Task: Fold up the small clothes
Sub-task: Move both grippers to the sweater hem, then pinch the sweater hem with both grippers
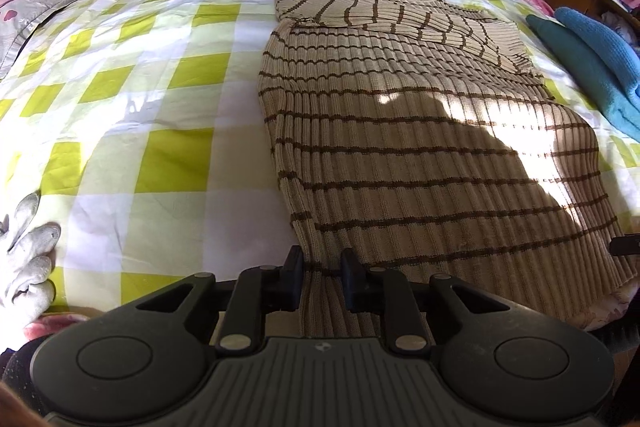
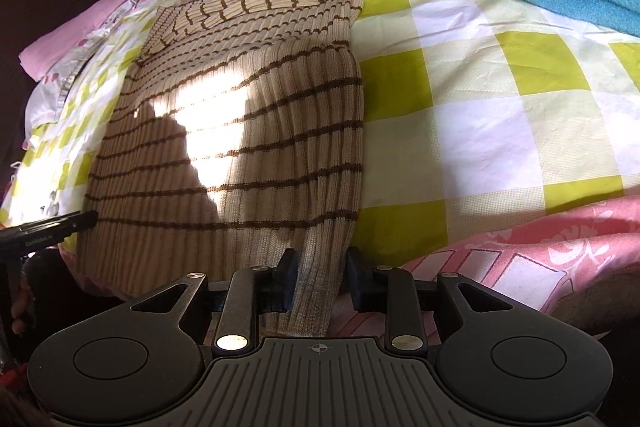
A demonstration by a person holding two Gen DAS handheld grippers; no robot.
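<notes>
Left wrist view has the left gripper (image 1: 322,277) sitting right on the near-left corner of the sweater (image 1: 420,131), jaws drawn in close with the ribbed hem bunched between them, so I'd call that a pinch on the hem. Right wrist view shows the same deal for the right gripper (image 2: 318,279) at the near-right corner of the sweater (image 2: 240,131), hem cloth running between its jaws.

The sweater lies flat on the bed (image 1: 160,107), hem at the near edge, collar toward the far edge, sleeves already crossed over the chest. Its long axis runs straight away from both grippers, one hand per hem corner, neither really nearer. So my guess is the next move carries the hem away toward the collar.

Only readable writing: something like "GenRobot.AI" on the left gripper's finger (image 2: 48,231), seen from the right wrist.
</notes>
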